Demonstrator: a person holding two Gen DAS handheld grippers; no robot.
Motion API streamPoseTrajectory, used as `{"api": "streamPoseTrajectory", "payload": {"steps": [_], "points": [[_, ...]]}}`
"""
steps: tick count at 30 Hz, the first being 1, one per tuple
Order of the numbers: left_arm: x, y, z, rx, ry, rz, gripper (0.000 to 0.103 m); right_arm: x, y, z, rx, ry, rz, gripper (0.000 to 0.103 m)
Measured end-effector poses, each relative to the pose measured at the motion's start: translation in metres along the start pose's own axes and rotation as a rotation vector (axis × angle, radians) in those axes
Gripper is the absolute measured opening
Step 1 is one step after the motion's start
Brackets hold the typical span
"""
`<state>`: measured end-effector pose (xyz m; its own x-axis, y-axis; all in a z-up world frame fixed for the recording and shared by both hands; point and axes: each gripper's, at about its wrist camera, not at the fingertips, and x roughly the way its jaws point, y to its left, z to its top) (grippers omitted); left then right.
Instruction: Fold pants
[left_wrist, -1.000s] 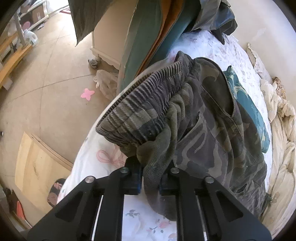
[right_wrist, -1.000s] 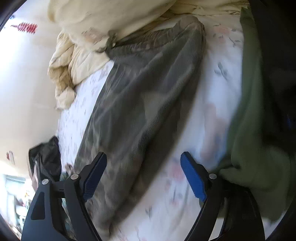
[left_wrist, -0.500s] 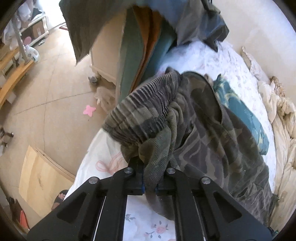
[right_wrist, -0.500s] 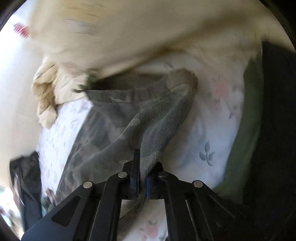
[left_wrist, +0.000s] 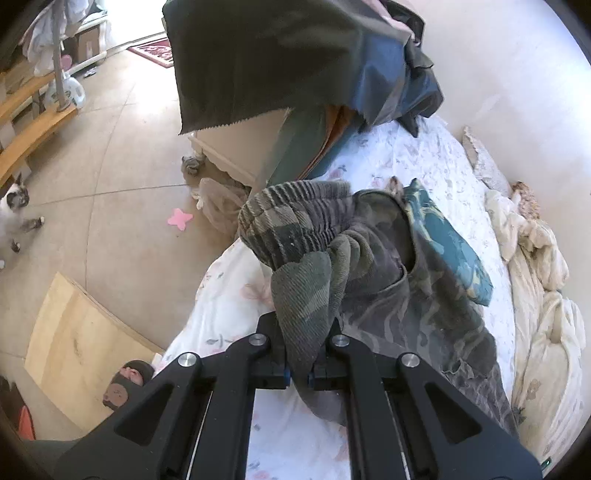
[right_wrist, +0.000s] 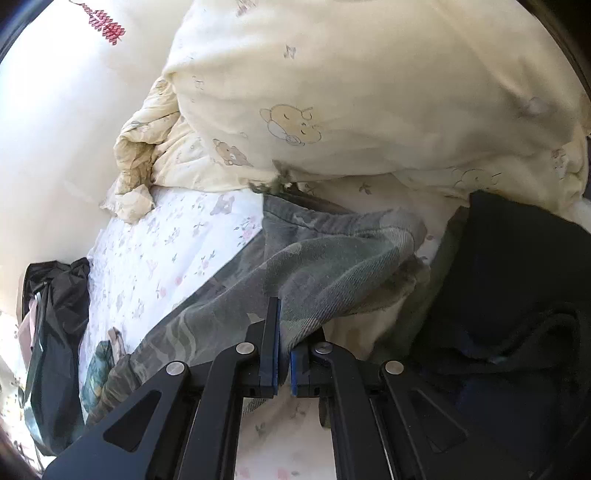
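Observation:
Camouflage corduroy pants (left_wrist: 369, 266) lie across a floral bedsheet (left_wrist: 229, 317). In the left wrist view my left gripper (left_wrist: 300, 373) is shut on the ribbed waistband end, which hangs bunched and lifted off the sheet. In the right wrist view the pants (right_wrist: 325, 266) show their leg end, and my right gripper (right_wrist: 284, 354) is shut on a fold of that cloth, raised above the sheet (right_wrist: 166, 258). The cuff curls over to the right of the fingers.
A cream quilt (right_wrist: 351, 92) is heaped behind the leg end, dark clothes (right_wrist: 517, 295) lie on the right and a black bag (right_wrist: 51, 314) on the left. A teal patterned cloth (left_wrist: 450, 251) lies under the pants. Clothes (left_wrist: 277, 62) hang over a cabinet; a cat (left_wrist: 14, 214) stands on the floor.
My right gripper went from wide open over the leg to shut on it, then lifted it. My left gripper rose with the waistband held.

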<state>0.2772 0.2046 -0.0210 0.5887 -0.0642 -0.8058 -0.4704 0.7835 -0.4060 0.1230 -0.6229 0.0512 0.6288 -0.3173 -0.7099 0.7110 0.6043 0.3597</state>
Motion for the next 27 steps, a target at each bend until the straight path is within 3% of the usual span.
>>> {"api": "streamPoseTrajectory", "payload": {"steps": [4,8,13,15,17,19,20,21,22,24,26,27], "points": [[-0.022,0.022,-0.005,0.006,0.02,-0.002,0.004,-0.013,0.007,0.005,-0.036,0.008,-0.018,0.002],[-0.047,0.053,-0.036,0.01,0.096,0.007,0.004,-0.024,-0.009,0.003,-0.019,0.069,-0.078,0.002],[-0.092,0.084,-0.076,0.1,0.169,0.023,0.004,-0.065,-0.039,-0.013,0.049,0.127,-0.169,0.002],[-0.082,0.093,-0.096,0.169,0.236,0.081,0.004,-0.074,-0.043,-0.019,-0.004,0.151,-0.247,0.002],[-0.059,0.108,-0.111,0.164,0.316,0.14,0.006,-0.057,-0.051,-0.034,-0.056,0.226,-0.364,0.002],[-0.041,0.11,-0.12,0.198,0.374,0.19,0.008,-0.043,-0.065,-0.048,-0.032,0.273,-0.413,0.003],[-0.039,0.112,-0.122,0.186,0.381,0.199,0.012,-0.039,-0.07,-0.053,-0.026,0.285,-0.435,0.005],[-0.041,0.11,-0.121,0.212,0.375,0.218,0.021,-0.033,-0.071,-0.058,-0.033,0.301,-0.476,0.013],[-0.043,0.105,-0.118,0.255,0.359,0.248,0.027,-0.031,-0.071,-0.06,-0.047,0.303,-0.505,0.028],[-0.06,0.101,-0.106,0.292,0.27,0.281,0.062,-0.035,-0.063,-0.061,-0.109,0.27,-0.582,0.037],[-0.074,0.098,-0.092,0.294,0.213,0.266,0.072,-0.044,-0.045,-0.059,-0.18,0.223,-0.617,0.041],[-0.081,0.096,-0.083,0.291,0.191,0.261,0.072,-0.049,-0.036,-0.057,-0.206,0.199,-0.629,0.046]]}}
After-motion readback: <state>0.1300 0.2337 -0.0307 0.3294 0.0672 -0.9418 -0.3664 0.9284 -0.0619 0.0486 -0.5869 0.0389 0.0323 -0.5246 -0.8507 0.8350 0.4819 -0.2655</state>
